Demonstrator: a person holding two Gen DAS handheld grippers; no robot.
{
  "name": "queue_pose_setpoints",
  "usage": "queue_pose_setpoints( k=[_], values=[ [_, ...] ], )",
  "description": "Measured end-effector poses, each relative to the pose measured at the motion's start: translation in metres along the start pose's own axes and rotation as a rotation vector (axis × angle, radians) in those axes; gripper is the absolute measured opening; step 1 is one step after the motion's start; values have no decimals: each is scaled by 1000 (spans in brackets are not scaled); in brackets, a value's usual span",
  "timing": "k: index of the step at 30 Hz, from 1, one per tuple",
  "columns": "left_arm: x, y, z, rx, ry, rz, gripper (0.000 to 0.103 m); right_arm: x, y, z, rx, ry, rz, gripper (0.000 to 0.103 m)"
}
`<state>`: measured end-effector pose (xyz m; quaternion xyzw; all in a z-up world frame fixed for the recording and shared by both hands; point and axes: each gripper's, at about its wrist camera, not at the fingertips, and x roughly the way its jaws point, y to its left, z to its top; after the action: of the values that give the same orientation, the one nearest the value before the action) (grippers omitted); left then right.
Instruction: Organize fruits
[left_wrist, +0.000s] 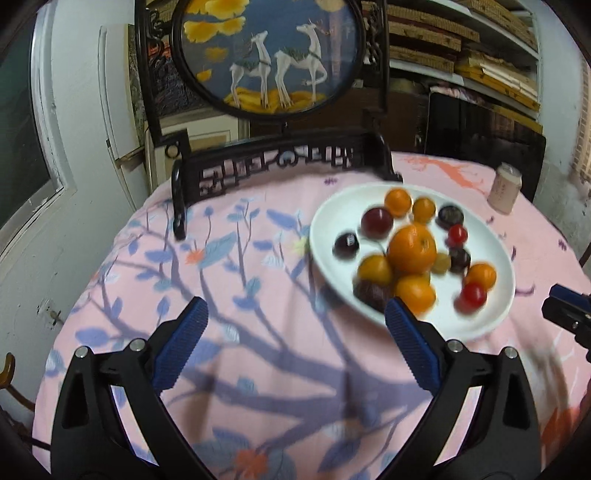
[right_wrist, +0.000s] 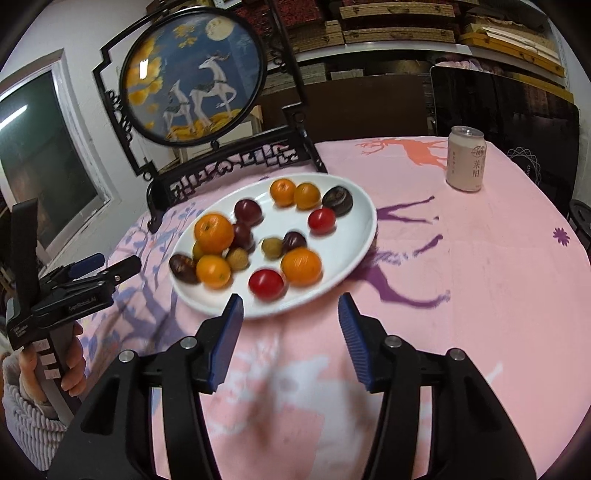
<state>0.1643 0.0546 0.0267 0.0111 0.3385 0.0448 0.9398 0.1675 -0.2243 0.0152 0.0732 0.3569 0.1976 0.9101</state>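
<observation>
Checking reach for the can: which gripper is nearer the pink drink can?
Right. The right gripper sits at the plate's near rim, with the can beyond on its right. The left gripper is over the cloth, across the plate from the can.

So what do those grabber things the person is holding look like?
Each is a black plastic tool with silver screws. The right gripper has two fingers faced with ribbed blue pads. The left gripper has the same blue pads. It has small white lettering on its side and a black handle. The person's hand comes out of a pale, chunky knitted sleeve.
</observation>
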Motion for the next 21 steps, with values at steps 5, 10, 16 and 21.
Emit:
queue_pose_setpoints(
  k=[5, 10, 16, 21],
  values=[
    [-9, -24, -30, 42, 47, -18, 100, -8, 14, -28, -49, 34, 7, 58],
    [-27, -51, -50, 97, 41, -5, 100, -18, 25, -55, -81, 65, -15, 63],
    [-47, -63, -63, 115, 27, -11, 101, -27, 20, -71, -60, 69, -65, 64],
    [-61, -64, -62, 115, -27, -21, 101, -34, 18, -70, -44, 37, -72, 64]
  ],
)
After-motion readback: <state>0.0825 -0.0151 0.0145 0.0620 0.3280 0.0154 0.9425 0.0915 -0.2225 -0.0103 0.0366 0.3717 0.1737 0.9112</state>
